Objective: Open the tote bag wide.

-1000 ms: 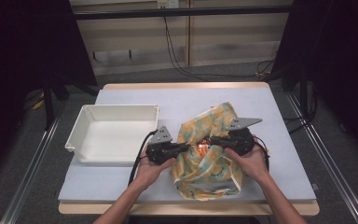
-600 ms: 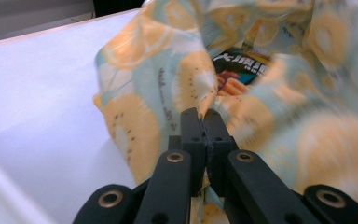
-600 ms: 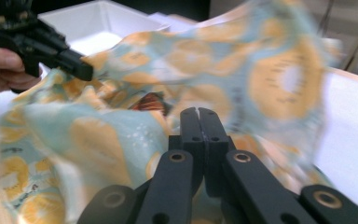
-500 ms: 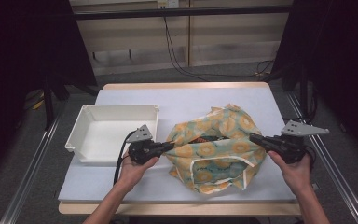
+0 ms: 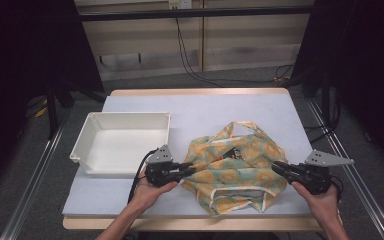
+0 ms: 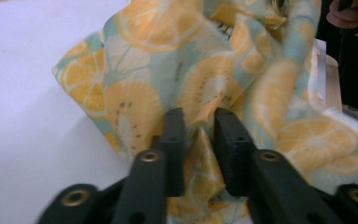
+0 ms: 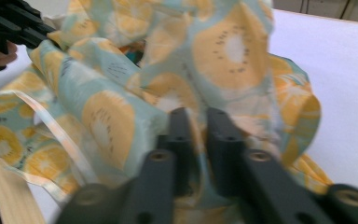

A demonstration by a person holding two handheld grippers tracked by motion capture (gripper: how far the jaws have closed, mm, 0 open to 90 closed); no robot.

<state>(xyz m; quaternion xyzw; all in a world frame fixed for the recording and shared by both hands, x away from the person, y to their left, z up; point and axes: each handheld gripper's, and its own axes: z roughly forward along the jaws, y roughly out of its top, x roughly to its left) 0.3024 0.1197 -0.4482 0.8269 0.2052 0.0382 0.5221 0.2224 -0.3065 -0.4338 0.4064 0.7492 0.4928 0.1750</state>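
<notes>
One crumpled citrus-print cloth (image 5: pixel 235 172); teal ground, orange slices.

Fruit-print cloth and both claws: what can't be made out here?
- Left claw: the fruit-print cloth lies between its jaws; whether the pads press it is unclear.
- Right claw: same, and motion-blurred.
- High view: dark item among the folds, too small to identify.
</notes>
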